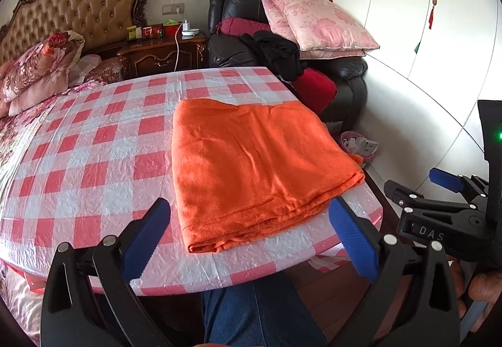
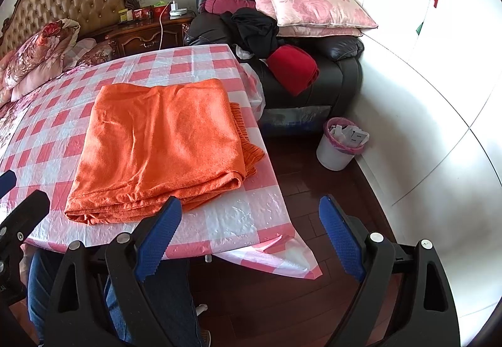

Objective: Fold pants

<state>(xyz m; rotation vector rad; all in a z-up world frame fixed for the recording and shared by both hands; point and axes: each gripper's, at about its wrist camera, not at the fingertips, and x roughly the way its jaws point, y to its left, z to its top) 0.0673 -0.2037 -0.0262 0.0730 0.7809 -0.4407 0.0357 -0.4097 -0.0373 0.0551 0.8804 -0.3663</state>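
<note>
Now the folded orange pants [image 1: 251,168] lie on the table [image 1: 94,143] just ahead of both my jaws, left gripper [image 1: 251,237] and right gripper [image 2: 251,234] spread apart, holding nothing.

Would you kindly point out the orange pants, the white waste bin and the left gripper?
orange pants [image 2: 160,139]: right wrist view, middle of top layer.
white waste bin [image 2: 332,155]: right wrist view, outer wall.
left gripper [image 1: 251,240]: left wrist view, midway between open fingertips.

Both views look forward and slightly down from just off the near edge of the tabletop [image 1: 94,143], toward the headboard [image 1: 75,11] and armchair [image 1: 238,1]. The left wrist view sits further left; the right wrist view takes in more floor [image 2: 301,183]. Both share the orange pants [image 1: 251,165].
</note>
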